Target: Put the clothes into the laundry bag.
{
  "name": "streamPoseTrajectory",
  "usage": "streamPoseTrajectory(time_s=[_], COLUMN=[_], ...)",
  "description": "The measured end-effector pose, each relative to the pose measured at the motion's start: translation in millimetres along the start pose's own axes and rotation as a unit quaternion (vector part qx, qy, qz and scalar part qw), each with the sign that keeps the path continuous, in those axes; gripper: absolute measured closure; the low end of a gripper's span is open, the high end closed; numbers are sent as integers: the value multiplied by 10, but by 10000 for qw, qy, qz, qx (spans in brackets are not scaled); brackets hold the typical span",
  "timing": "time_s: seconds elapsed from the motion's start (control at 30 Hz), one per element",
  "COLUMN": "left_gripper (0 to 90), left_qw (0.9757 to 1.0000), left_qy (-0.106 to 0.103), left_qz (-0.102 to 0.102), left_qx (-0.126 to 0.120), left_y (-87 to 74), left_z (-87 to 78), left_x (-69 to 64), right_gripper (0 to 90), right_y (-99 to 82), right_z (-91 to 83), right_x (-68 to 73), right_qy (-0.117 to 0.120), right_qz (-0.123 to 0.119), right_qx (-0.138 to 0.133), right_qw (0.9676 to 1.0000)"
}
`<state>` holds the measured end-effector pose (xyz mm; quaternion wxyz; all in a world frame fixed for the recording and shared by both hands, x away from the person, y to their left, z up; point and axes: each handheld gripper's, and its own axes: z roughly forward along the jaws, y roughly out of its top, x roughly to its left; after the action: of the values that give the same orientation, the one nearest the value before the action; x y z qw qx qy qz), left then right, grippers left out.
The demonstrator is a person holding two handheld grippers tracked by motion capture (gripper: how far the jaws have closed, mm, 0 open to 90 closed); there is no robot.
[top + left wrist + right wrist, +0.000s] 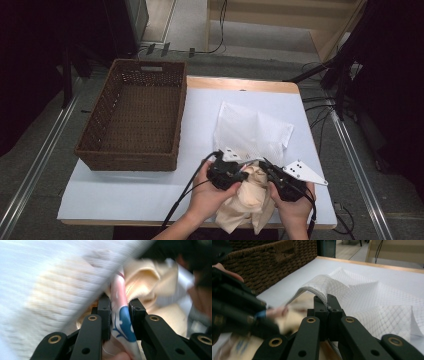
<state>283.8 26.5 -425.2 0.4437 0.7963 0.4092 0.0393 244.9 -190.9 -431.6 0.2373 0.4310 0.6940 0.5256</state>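
A white mesh bag lies on the white table, its near rim lifted. My right gripper is shut on that rim's zipper edge, which also appears in the high view at the bag's mouth by the right gripper. A cream garment is bunched between the hands at the bag's opening. My left gripper is shut on a pink and blue patterned cloth, with the cream garment behind it and the mesh bag draped above. In the high view the left gripper points right into the garment.
A brown wicker basket stands empty at the left of the table; its wall rises close behind the hands. Cables trail from both grippers toward the near edge. Dark stands and cables flank the table on the right.
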Motion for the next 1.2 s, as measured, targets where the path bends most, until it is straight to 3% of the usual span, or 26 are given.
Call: streamPoseTrajectory(time_s=[0.03, 0.1, 0.13, 0.2, 0.23, 0.27, 0.3, 0.33, 0.37, 0.43, 0.5, 0.57, 0.63, 0.7, 0.8, 0.83, 0.87, 0.9, 0.93, 0.97, 1.0, 1.1, 1.17, 1.2], left_gripper=[773, 773, 772, 746, 711, 673, 618, 522, 457, 382, 360, 303, 223, 160, 116, 107, 113, 159, 247, 395, 580, 652, 672, 677], left_qw=[9996, 9970, 9957, 9948, 9943, 9941, 9950, 9957, 9972, 9997, 9997, 9996, 9994, 9964, 9886, 9843, 9807, 9790, 9787, 9790, 9814, 9895, 9962, 9984], left_qy=[126, 656, 818, 980, 1070, 1050, 856, 705, 487, 169, -108, -177, -5, 323, 817, 1008, 1167, 1260, 1306, 1306, 1207, 861, 544, 428], left_qz=[-194, -339, -368, -203, 30, 247, 479, 562, 534, 191, -55, 10, 309, 574, 829, 1019, 1160, 1208, 1201, 1220, 1151, 837, 358, 95], left_qx=[-133, -223, -245, -159, -23, 77, 174, 208, 215, -23, -219, -198, 138, 524, 955, 1033, 1060, 1056, 1030, 978, 946, 811, 575, 370], left_y=[-21, -83, -117, -144, -138, -130, -117, -109, -96, -72, -54, -60, -100, -148, -255, -284, -301, -297, -284, -268, -250, -197, -166, -157], left_z=[11, 85, 136, 207, 226, 239, 227, 207, 160, 24, -92, -122, -36, 82, 278, 315, 335, 324, 299, 266, 230, 109, 32, 2], left_x=[50, 141, 190, 225, 190, 142, 93, 73, 75, 121, 137, 64, -53, -116, -188, -219, -249, -258, -251, -231, -196, -69, 30, 84], right_gripper=[897, 897, 897, 897, 897, 897, 897, 897, 897, 897, 897, 897, 897, 897, 897, 896, 897, 897, 897, 897, 897, 897, 897, 897], right_y=[5, -2, -13, -38, -49, -55, -58, -60, -61, -59, -59, -58, -57, -60, -68, -71, -73, -76, -79, -81, -86, -92, -96, -98], right_z=[-2, 21, 34, 67, 79, 86, 90, 91, 92, 85, 83, 90, 103, 110, 108, 108, 109, 114, 118, 120, 124, 121, 121, 124], right_x=[4, 24, 39, 63, 75, 79, 75, 64, 55, 37, 34, 42, 47, 49, 56, 55, 54, 51, 51, 50, 49, 48, 45, 48], right_qy=[-9, 18, 25, 77, 86, 87, 93, 79, 78, 62, 51, 51, 60, 60, 78, 84, 81, 92, 100, 98, 95, 85, 88, 81], right_qz=[8, -60, -76, -151, -166, -181, -160, -136, -118, -71, -70, -76, -59, -51, -64, -70, -67, -78, -60, -58, -67, -58, -73, -71], right_qx=[-1, 59, 104, 209, 243, 271, 287, 286, 282, 282, 270, 260, 264, 269, 285, 292, 301, 295, 314, 327, 337, 350, 336, 320], right_qw=[10000, 10000, 9999, 9996, 9995, 9994, 9994, 9995, 9995, 9996, 9996, 9996, 9996, 9996, 9995, 9995, 9995, 9995, 9994, 9994, 9994, 9993, 9994, 9994])
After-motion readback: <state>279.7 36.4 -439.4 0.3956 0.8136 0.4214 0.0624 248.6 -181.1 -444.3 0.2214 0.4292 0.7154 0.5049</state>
